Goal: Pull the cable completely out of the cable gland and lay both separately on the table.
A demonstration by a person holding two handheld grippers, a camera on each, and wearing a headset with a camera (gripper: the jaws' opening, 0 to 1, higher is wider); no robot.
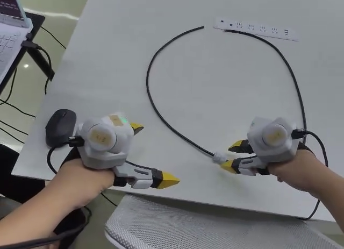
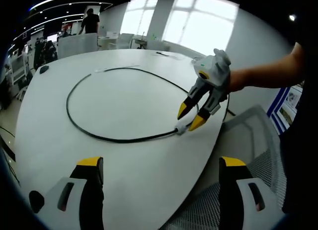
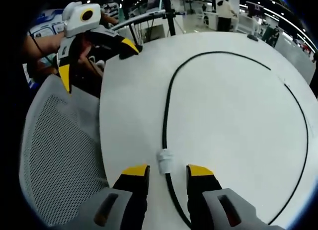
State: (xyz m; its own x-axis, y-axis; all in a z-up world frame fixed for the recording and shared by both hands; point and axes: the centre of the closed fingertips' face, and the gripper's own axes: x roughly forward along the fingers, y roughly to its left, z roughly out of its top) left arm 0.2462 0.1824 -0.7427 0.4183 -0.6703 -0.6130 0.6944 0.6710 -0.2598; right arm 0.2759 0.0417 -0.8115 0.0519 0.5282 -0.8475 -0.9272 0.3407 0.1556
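My right claw (image 3: 168,171) is half open, gripping nothing. The cable gland (image 3: 164,161) lies just ahead, between its tips.

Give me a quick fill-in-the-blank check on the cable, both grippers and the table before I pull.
1. The black cable is threaded through the white ___.
2. The right gripper has its fingers ___, one on each side of the cable.
3. Near the left gripper, a black computer ___ lies at the edge of the table.

Missing words: cable gland; open; mouse.
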